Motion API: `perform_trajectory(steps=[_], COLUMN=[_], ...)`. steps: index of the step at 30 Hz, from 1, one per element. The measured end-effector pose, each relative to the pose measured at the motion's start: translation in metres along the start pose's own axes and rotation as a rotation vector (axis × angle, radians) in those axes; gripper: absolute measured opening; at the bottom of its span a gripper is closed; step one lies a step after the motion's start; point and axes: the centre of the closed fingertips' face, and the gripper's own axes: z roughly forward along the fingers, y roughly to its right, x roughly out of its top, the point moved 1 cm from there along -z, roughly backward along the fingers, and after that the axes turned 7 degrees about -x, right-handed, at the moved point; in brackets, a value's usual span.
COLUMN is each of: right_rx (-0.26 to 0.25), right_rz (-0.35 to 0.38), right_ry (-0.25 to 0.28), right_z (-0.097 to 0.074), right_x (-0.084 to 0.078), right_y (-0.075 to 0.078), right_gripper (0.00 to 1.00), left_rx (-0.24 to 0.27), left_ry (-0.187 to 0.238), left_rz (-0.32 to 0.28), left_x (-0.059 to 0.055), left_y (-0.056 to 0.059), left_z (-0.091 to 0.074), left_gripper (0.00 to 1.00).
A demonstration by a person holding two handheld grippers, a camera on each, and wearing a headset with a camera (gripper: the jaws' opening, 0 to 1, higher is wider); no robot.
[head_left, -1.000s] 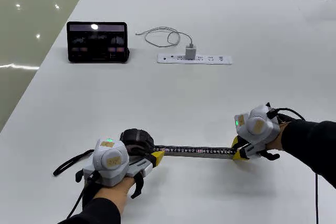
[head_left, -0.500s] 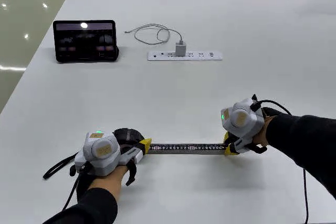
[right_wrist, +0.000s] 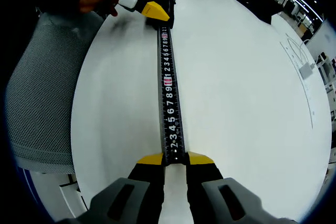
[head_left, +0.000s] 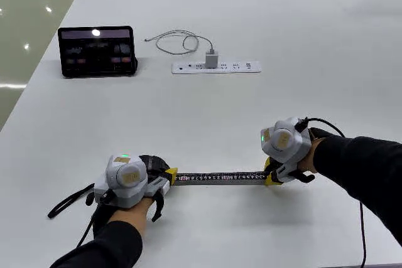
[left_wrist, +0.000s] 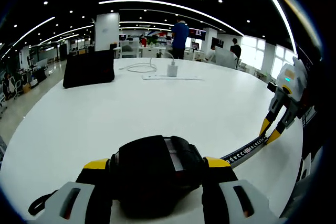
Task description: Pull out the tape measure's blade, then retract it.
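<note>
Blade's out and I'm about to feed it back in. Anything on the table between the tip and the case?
Nothing visible. The blade runs straight over bare table from the right gripper to the case in the left gripper. The tablet and power strip lie well beyond that line.

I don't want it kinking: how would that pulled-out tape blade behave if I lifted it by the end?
The blade runs straight between case and right gripper, so it is probably springy-stiff and light. Thin and narrow, it might buckle if pushed endwise or sideways.
</note>
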Motion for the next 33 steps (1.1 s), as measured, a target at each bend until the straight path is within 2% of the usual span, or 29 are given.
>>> perform_trajectory(steps=[6, 11, 23, 26, 33], right_rx=[0.003, 0.004, -0.004, -0.005, -0.005], right_rz=[0.008, 0.004, 0.018, 0.056, 0.038], right_ry=[0.01, -0.004, 0.008, 0.005, 0.002], right_z=[-0.0002, -0.0004, -0.0002, 0.0001, 0.0022], right_x=[0.0007, 0.0011, 0.0029, 0.0039, 0.0057], right_y=[0.0005, 0.0009, 0.0004, 0.0007, 0.001], right_gripper=[0.1, 0.1, 0.11, 0.11, 0.11], left_rx=[0.003, 0.003, -0.005, -0.007, -0.009], left_ry=[-0.027, -0.026, -0.03, -0.034, -0.037], left_rz=[0.021, 0.015, 0.009, 0.007, 0.005], left_x=[-0.0012, -0.0014, -0.0029, -0.003, -0.0033], left_y=[-0.0004, -0.0003, -0.0005, -0.0004, -0.0001], left_z=[0.0001, 0.0002, -0.0009, -0.001, -0.0011], left_gripper=[0.64, 0.64, 0.64, 0.64, 0.64])
